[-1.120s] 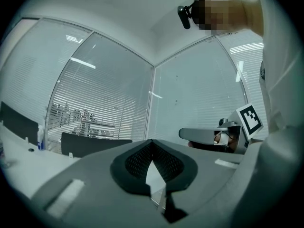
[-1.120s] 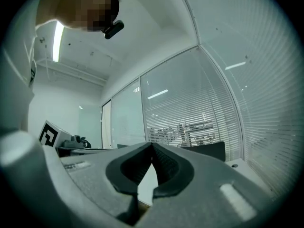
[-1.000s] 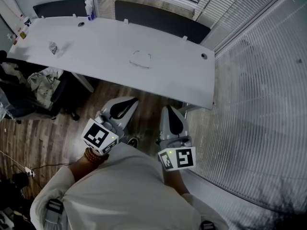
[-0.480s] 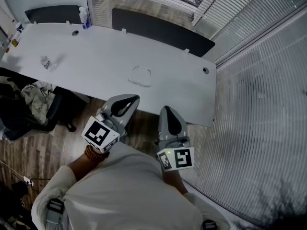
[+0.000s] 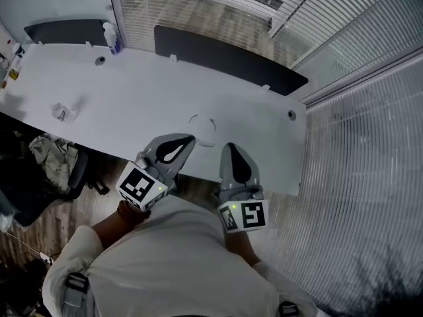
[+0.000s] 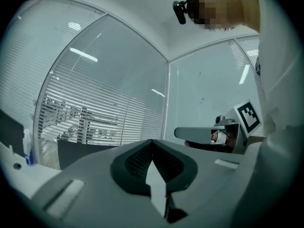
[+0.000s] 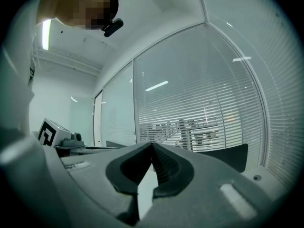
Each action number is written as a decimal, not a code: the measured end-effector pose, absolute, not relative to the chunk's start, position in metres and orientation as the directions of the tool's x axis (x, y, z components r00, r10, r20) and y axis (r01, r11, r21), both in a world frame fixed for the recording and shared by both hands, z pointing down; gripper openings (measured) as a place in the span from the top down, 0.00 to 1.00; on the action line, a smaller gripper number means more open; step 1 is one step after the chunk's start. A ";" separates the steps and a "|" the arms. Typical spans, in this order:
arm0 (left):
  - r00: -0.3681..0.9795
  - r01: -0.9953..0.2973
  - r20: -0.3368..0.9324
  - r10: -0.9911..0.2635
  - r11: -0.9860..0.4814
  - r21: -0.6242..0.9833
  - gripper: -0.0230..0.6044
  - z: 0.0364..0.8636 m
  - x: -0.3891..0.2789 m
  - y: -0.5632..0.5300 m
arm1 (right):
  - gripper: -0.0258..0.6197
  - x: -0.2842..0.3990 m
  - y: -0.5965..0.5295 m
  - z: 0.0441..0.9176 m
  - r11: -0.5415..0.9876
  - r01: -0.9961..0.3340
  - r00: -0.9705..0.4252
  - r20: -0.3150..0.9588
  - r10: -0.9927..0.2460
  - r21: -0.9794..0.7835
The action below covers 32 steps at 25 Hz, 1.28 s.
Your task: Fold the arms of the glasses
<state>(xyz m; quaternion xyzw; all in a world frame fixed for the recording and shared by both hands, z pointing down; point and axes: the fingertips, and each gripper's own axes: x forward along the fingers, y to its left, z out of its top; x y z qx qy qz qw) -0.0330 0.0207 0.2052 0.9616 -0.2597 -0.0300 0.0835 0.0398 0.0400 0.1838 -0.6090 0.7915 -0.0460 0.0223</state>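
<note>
Both hands reach out level from the white-sleeved torso at the bottom of the head view, side by side and pointing up the frame. Their tips hang over the near edge of the long white surface (image 5: pixel 132 88). The left claw (image 5: pixel 188 140) angles slightly right and the right claw (image 5: pixel 230 149) points straight up the frame. Each claw is a smooth grey shell with dark ribbed pads, and each carries a black-and-white marker cube at its rear. A beaded bracelet (image 5: pixel 128 214) circles the left wrist. Each gripper view shows its own jaws pressed together with nothing between them. The glasses (image 5: pixel 202 128) lie on the surface at frame centre, just beyond the tips. They show only as a faint, thin outline, too faint to read how the arms sit.
</note>
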 end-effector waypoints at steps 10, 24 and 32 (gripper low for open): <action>0.866 -0.491 0.006 -0.499 -0.849 0.194 0.96 0.209 -0.012 -0.027 | 0.96 0.079 -0.004 0.191 0.202 -0.972 -0.209 0.050 -0.977 -0.117; 0.853 -0.521 0.123 -0.507 -0.813 0.262 0.96 0.256 0.006 -0.030 | 0.96 0.106 -0.004 0.242 0.174 -0.970 -0.209 0.215 -0.954 -0.172; 0.827 -0.561 0.235 -0.510 -0.773 0.296 0.96 0.308 -0.006 -0.020 | 0.96 0.102 0.009 0.288 0.179 -0.960 -0.241 0.311 -0.919 -0.215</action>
